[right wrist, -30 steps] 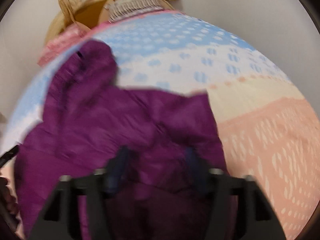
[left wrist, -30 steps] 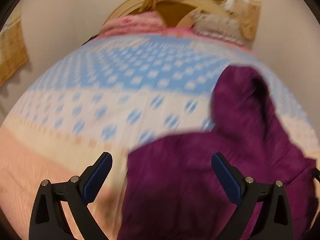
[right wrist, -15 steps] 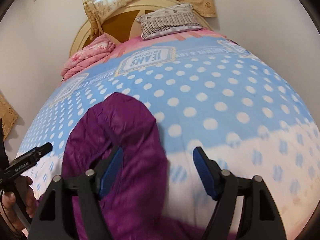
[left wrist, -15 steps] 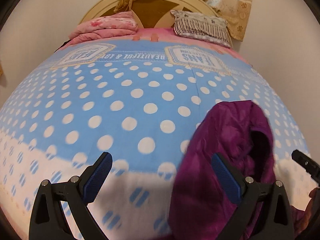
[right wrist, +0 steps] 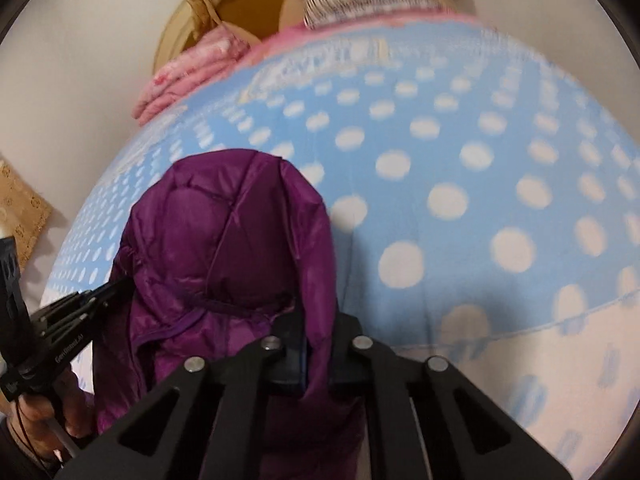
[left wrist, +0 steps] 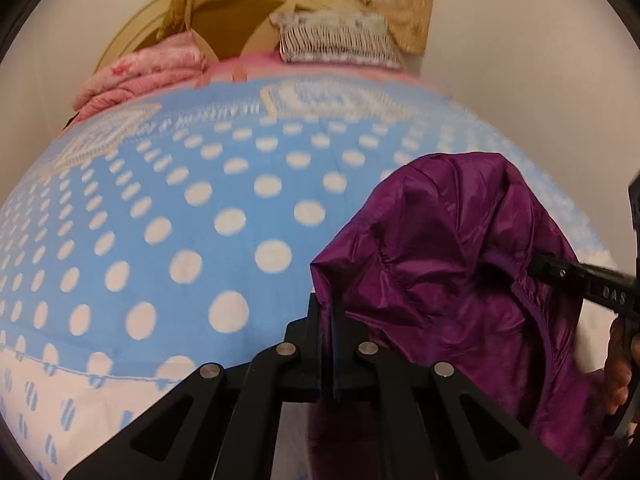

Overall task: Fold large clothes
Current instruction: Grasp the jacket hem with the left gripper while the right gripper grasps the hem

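A purple padded jacket [left wrist: 448,248] lies on the bed with its hood [right wrist: 232,232] pointing toward the headboard. My left gripper [left wrist: 329,320] is closing its jaws on the hood's left edge, and purple fabric is pinched between the pads. My right gripper [right wrist: 316,340] is closing on the hood's right edge, with fabric squeezed between its fingers. Each gripper also shows in the other view: the right gripper [left wrist: 536,264] bites the hood's far side, and the left gripper [right wrist: 116,286] touches its left side. The jacket's body is hidden below the grippers.
A blue bedcover with white dots [left wrist: 180,220] spreads ahead, turning white near me. A folded pink blanket [left wrist: 148,76] and a striped pillow [left wrist: 336,40] lie by the wooden headboard [left wrist: 224,28]. A person's hand [right wrist: 40,408] holds the left gripper.
Both grippers moved up the jacket toward the hood, then went from wide open to shut on its two edges. The hood now stands bunched between them.
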Demonstrator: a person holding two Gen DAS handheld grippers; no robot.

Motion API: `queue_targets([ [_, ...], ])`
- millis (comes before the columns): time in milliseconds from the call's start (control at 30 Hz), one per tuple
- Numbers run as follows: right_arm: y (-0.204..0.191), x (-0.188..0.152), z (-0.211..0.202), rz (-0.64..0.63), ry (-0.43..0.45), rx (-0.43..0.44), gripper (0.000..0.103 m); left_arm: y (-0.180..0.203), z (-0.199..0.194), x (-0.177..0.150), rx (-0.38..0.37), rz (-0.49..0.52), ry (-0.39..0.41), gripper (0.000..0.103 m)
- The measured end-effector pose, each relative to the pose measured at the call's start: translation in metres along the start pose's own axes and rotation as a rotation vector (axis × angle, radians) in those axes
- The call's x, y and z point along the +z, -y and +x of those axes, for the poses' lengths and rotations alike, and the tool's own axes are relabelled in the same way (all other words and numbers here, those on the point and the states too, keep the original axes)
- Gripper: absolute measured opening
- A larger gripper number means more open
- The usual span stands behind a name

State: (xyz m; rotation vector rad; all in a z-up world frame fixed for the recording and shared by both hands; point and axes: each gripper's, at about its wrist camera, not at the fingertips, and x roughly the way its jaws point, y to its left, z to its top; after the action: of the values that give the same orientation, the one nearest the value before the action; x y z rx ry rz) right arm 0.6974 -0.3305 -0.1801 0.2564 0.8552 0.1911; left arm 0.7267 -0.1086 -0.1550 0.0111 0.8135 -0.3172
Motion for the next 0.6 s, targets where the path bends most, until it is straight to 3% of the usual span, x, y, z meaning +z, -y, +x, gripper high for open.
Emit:
queue_targets([
  [200,-0.052,-0.030,-0.083,-0.223,0.172,-0.052,0.008,0.009,-0.085,-0.011,-0.044,0.054,0.174,0.002],
  [367,-0.074,-0.080,-0.135,-0.330,0.243,-0.068,0.008,0.015,-0.153,-0.056,-0.057,0.118,0.318,0.002],
  [500,-0.070,-0.116,-0.162,-0.338,0.243,-0.047,0.008,0.025,-0.183,-0.101,-0.070,0.188,0.350,0.002],
  [600,-0.066,-0.135,-0.169,-0.331,0.222,-0.031,0.008,0.034,-0.194,-0.135,-0.084,0.234,0.328,0.002],
])
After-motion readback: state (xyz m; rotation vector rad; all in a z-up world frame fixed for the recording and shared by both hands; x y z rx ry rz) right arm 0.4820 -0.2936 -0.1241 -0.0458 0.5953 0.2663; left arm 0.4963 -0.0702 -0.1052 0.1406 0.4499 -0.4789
